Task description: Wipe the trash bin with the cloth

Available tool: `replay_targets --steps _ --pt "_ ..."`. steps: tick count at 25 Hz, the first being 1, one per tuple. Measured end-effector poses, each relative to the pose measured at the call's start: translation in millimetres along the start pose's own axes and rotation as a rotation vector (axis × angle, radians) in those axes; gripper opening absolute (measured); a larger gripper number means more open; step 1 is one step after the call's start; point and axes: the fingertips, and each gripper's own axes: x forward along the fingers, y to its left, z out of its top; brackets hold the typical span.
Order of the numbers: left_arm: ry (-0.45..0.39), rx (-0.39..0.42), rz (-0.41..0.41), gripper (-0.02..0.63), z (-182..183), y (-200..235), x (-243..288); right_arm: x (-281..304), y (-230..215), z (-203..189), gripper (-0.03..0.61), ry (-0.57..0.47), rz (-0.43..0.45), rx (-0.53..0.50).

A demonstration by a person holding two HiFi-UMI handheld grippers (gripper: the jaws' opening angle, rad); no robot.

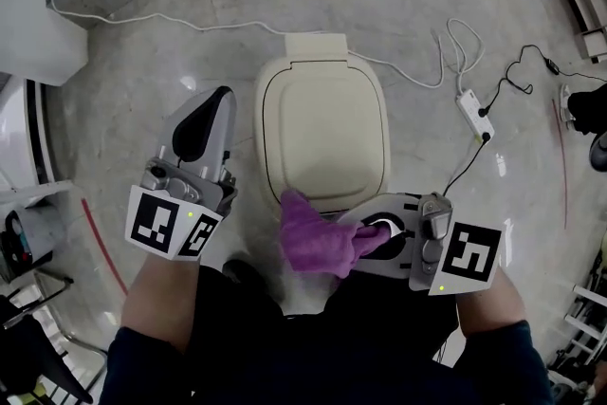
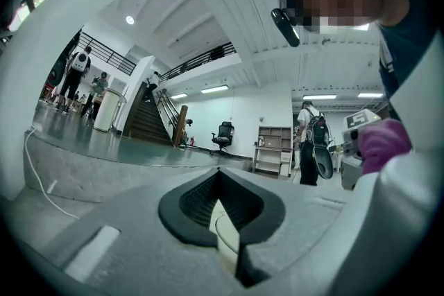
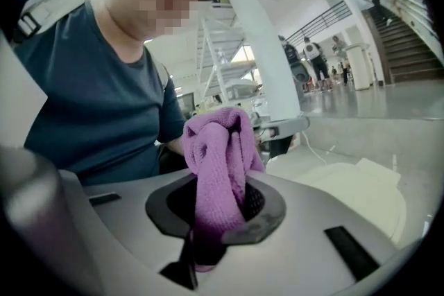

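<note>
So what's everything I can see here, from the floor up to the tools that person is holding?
trash bin: one, cream, lid closed, on the floor in the middle.
cloth: one, purple, bunched at the bin's near edge.
power strip: one, white, on the floor to the right of the bin.
white cable: one, on the floor beyond the bin.
black cable: one, leading from the power strip.
floor: grey, glossy.
left gripper: one, grey, to the left of the bin, jaws together with nothing between them.
right gripper: one, grey, at the bin's near right, shut on the cloth.
sleeve: dark blue, at the bottom right.
</note>
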Motion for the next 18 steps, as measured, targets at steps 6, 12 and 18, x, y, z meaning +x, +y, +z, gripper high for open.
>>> replay_targets --steps 6,12,18 --pt "-0.007 -0.007 0.038 -0.002 16 -16 3 -17 -35 32 0.068 -0.14 -0.203 0.03" --pt "0.077 -0.077 0.054 -0.002 58 -49 -5 -45 -33 72 0.069 -0.27 -0.344 0.193" --pt "0.12 -0.099 0.06 -0.002 147 -85 -25 -74 1 120 0.069 -0.268 -0.488 0.253"
